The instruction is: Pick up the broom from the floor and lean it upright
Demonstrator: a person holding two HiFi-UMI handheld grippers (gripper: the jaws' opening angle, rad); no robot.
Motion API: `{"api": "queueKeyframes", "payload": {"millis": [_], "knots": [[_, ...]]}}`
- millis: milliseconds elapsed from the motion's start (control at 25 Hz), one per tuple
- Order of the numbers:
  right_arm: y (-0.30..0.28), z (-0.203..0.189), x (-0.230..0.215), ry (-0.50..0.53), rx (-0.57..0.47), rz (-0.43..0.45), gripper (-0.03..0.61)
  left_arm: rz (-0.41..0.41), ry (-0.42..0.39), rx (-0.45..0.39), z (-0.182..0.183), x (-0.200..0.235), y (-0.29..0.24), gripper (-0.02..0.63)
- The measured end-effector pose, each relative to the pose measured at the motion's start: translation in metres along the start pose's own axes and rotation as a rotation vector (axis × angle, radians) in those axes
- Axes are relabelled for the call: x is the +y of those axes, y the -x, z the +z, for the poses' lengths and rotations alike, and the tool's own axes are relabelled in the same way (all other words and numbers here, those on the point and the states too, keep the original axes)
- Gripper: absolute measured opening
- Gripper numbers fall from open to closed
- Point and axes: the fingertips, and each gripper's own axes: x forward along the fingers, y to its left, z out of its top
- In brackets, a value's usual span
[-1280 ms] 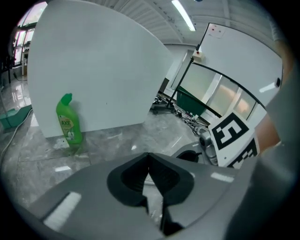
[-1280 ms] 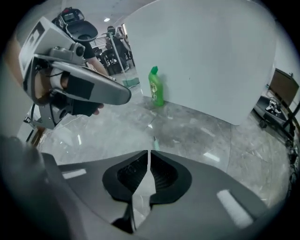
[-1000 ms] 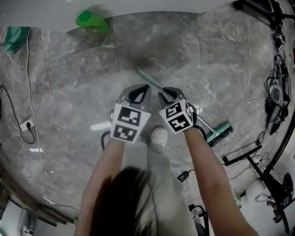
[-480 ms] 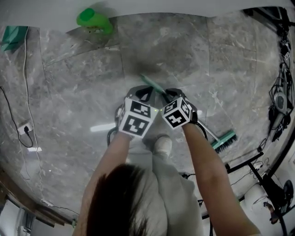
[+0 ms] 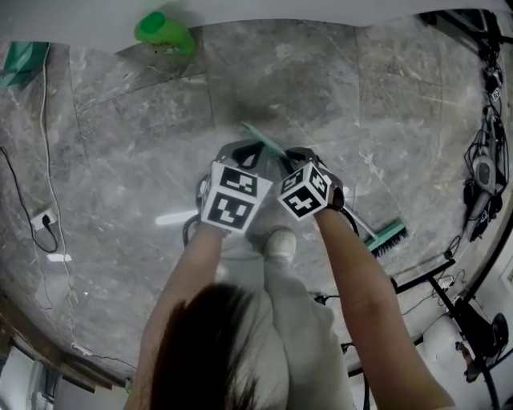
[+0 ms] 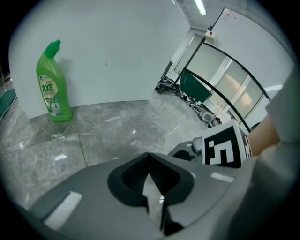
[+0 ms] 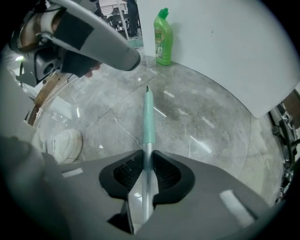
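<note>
The broom (image 5: 386,239) is lying aslant on the marble floor (image 5: 120,168), its teal tip (image 5: 258,136) toward the wall (image 5: 280,8). Its metal handle (image 7: 148,140) is being clamped by the right gripper's (image 7: 147,162) fingers, just tightened slightly. The left gripper's (image 6: 150,171) fingers are meeting on nothing. The broom is probably light, stiff and smooth, so a second hold lower down the handle is being advised.

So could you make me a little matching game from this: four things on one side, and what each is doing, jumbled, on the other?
1 right gripper
2 left gripper
3 green bottle
4 brush head

a upright by the white wall
b jaws together, nothing between
c shut on the broom handle
d teal, down on the floor

Pairs: 1-c, 2-b, 3-a, 4-d.
</note>
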Motion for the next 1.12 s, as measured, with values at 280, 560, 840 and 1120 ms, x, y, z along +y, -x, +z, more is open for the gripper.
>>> {"api": "queueKeyframes", "payload": {"millis": [280,560,840,1120], "knots": [[0.056,0.02,-0.004,-0.011,-0.074,-0.003,0.074,0.025,-0.026,-0.061,0.041,-0.015,0.034,-0.002],[0.132,0.048,-0.023,-0.046,-0.15,-0.039,0.074,0.009,-0.077,-0.111,0.101,-0.045,0.081,-0.002],[0.206,0.081,-0.044,-0.089,-0.249,-0.087,0.072,0.043,-0.111,-0.191,0.168,-0.061,0.133,-0.002],[0.266,0.111,-0.062,-0.142,-0.32,-0.129,0.072,0.067,-0.151,-0.25,0.219,-0.072,0.172,-0.002]]}}
